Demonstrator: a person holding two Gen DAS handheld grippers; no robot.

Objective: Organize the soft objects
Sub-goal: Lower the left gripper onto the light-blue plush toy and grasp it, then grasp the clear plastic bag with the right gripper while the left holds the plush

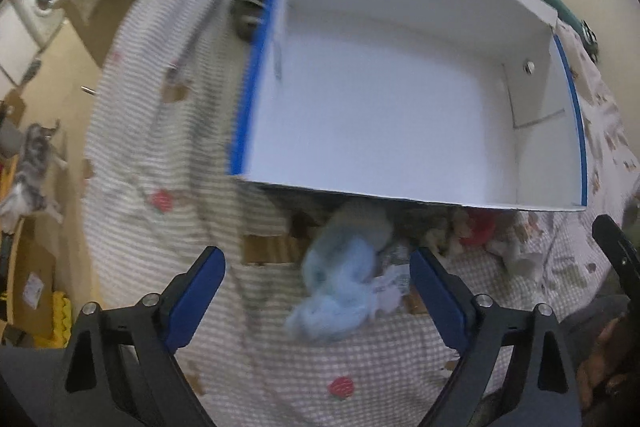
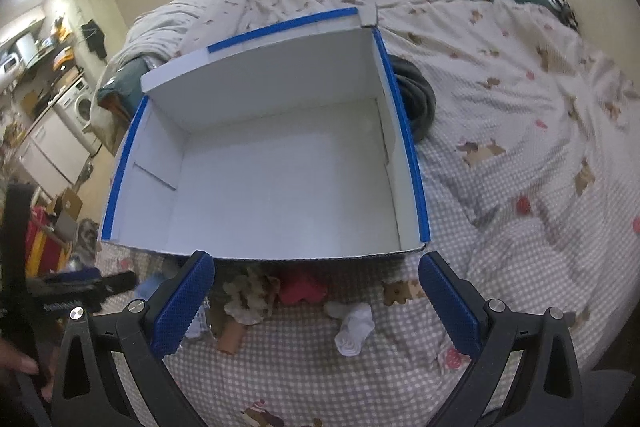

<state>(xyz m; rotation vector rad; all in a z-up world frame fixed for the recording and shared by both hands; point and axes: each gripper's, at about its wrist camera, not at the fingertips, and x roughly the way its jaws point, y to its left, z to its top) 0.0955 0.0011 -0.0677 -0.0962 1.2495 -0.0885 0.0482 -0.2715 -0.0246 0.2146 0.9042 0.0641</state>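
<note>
One box [image 2: 280, 171], perhaps four toys (blurred) beside it.

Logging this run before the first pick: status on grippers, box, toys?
Left gripper open over the blue plush. Right gripper open, empty. Box empty; red plush and white sock outside. Nothing blocking.

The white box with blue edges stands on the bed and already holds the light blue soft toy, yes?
No. The white box is empty inside; the left wrist view shows the light blue soft toy lying on the bed, in front of the box.
</note>
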